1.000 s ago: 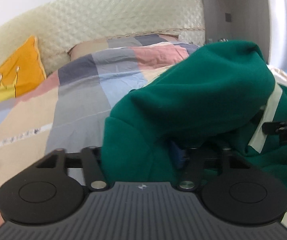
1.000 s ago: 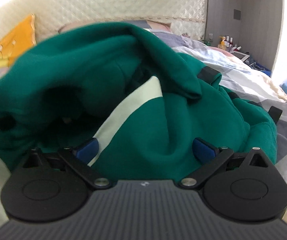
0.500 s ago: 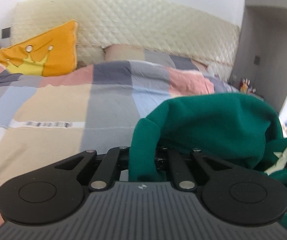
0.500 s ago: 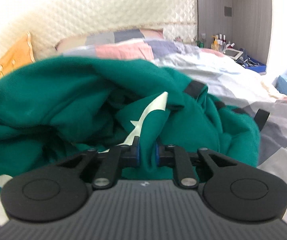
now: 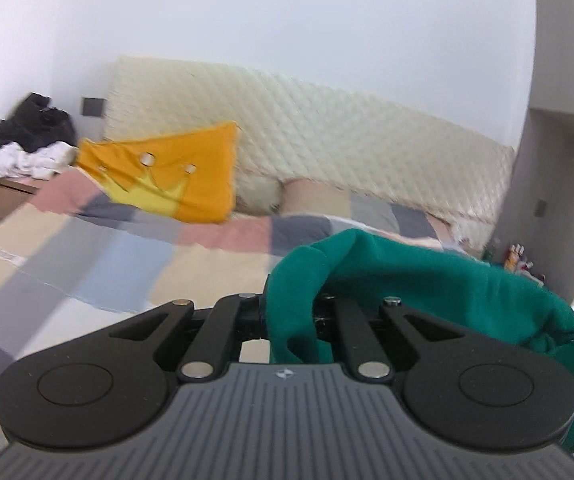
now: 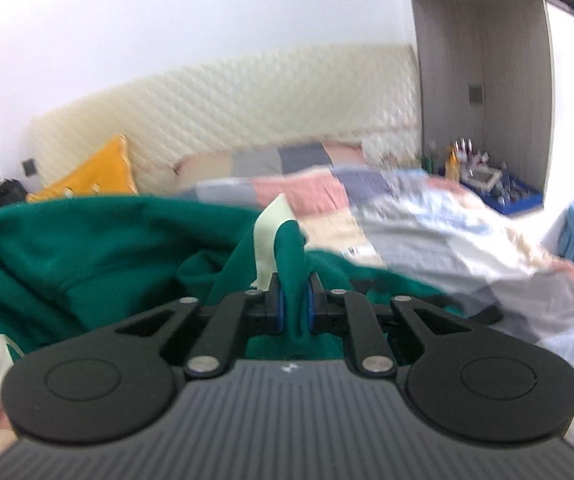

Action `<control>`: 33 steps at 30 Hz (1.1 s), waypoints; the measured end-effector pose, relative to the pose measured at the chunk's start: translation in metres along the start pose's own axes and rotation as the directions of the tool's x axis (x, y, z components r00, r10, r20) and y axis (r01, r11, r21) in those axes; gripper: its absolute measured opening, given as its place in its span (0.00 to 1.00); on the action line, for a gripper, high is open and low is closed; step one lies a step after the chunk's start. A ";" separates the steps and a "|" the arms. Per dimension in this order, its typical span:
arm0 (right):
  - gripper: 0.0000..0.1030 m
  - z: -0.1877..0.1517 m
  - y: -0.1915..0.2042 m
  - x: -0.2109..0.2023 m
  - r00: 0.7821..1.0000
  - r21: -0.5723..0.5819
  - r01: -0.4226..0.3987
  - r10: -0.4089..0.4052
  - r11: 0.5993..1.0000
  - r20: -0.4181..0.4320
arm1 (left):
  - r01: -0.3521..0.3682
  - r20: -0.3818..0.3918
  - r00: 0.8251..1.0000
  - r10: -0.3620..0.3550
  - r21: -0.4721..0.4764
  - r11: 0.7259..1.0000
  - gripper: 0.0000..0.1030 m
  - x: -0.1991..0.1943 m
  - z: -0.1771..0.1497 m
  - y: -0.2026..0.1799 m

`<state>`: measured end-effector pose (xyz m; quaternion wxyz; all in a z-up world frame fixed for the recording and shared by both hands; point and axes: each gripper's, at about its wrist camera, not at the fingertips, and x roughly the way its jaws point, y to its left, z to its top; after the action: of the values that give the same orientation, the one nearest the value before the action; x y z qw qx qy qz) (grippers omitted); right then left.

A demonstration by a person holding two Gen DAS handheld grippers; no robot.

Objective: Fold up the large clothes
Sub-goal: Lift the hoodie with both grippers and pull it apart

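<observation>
- Bed (image 5: 99, 264): covered by a patchwork quilt; a quilted headboard (image 5: 327, 132) is seen behind it.
- Green garment (image 6: 99, 248): held up above the quilt, strung between both grippers, its pale stripe (image 6: 267, 240) bunched beside the right pinch.
- Yellow cushion (image 5: 175, 176): propped against the headboard.
- Left gripper (image 5: 291, 316): clamped on a fold of the garment.
- Right gripper (image 6: 295, 308): jaws closing, blue pads (image 6: 280, 312) pressed on a ridge of green cloth.
</observation>
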<state>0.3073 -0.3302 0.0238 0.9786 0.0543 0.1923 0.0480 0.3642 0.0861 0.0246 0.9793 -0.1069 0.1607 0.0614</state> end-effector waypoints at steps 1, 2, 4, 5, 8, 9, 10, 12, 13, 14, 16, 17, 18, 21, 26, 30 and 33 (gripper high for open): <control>0.12 0.004 0.004 -0.012 1.000 -0.007 -0.008 0.008 1.000 0.016 | -0.006 0.004 1.000 0.006 -0.011 1.000 0.08 -0.014 0.006 0.011; 0.12 0.008 0.008 -0.026 0.999 -0.015 -0.014 0.014 1.000 0.033 | -0.012 0.008 1.000 0.012 -0.021 1.000 0.08 -0.028 0.010 0.022; 0.12 0.016 0.015 -0.049 0.998 -0.029 -0.020 0.022 0.999 0.066 | -0.021 0.022 1.000 0.022 -0.035 0.999 0.08 -0.058 0.017 0.043; 0.12 0.020 0.018 -0.061 0.996 -0.033 -0.024 0.027 0.999 0.084 | -0.026 0.032 0.999 0.027 -0.035 0.999 0.08 -0.072 0.019 0.051; 0.12 0.030 0.024 -0.096 0.991 -0.034 -0.028 0.032 0.999 0.133 | -0.036 0.073 0.997 0.039 -0.033 0.999 0.08 -0.118 0.027 0.073; 0.12 0.032 0.025 -0.107 0.989 -0.032 -0.029 0.033 0.999 0.147 | -0.038 0.087 0.995 0.041 -0.034 0.999 0.08 -0.134 0.031 0.081; 0.12 0.034 0.025 -0.116 0.986 -0.028 -0.027 0.032 0.999 0.161 | -0.041 0.099 0.994 0.044 -0.035 0.999 0.08 -0.151 0.033 0.088; 0.12 0.039 0.025 -0.137 0.982 -0.022 -0.030 0.034 0.999 0.188 | -0.043 0.126 0.991 0.048 -0.044 0.998 0.08 -0.185 0.041 0.104; 0.12 0.039 0.025 -0.144 0.980 -0.021 -0.028 0.032 0.999 0.196 | -0.047 0.137 0.989 0.053 -0.050 0.998 0.08 -0.201 0.043 0.114; 0.12 0.039 0.025 -0.149 0.979 -0.019 -0.026 0.029 0.999 0.204 | -0.051 0.148 0.987 0.059 -0.058 0.997 0.08 -0.215 0.046 0.124; 0.12 0.038 0.024 -0.154 0.977 -0.006 -0.021 0.022 1.000 0.210 | -0.064 0.154 0.985 0.071 -0.052 0.997 0.08 -0.233 0.049 0.139; 0.12 0.036 0.022 -0.151 0.980 0.004 -0.013 0.012 1.000 0.201 | -0.078 0.147 0.986 0.083 -0.044 0.996 0.08 -0.238 0.047 0.144; 0.12 0.033 0.021 -0.144 0.984 0.015 -0.005 0.002 1.000 0.180 | -0.091 0.124 0.988 0.094 -0.030 0.995 0.08 -0.239 0.045 0.149; 0.12 0.015 0.022 -0.109 0.994 0.037 0.042 -0.045 0.998 0.101 | -0.106 0.031 0.994 0.108 -0.052 0.993 0.08 -0.223 0.029 0.162; 0.12 -0.036 0.020 -0.030 0.992 0.099 0.122 -0.119 0.988 -0.041 | -0.158 -0.087 0.985 0.150 -0.091 0.983 0.08 -0.178 -0.010 0.179; 0.12 -0.077 0.022 0.023 0.977 0.099 0.196 -0.186 0.976 -0.101 | -0.230 -0.127 0.967 0.221 -0.059 0.971 0.08 -0.118 -0.039 0.196; 0.12 -0.102 0.020 0.062 0.965 0.072 0.234 -0.222 0.970 -0.142 | -0.266 -0.191 0.949 0.250 -0.065 0.962 0.09 -0.071 -0.059 0.217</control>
<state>0.3243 -0.2943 -0.0902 0.9593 0.0714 0.2640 -0.0699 0.2461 0.2775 -0.0476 0.9384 -0.1340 0.2585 0.1860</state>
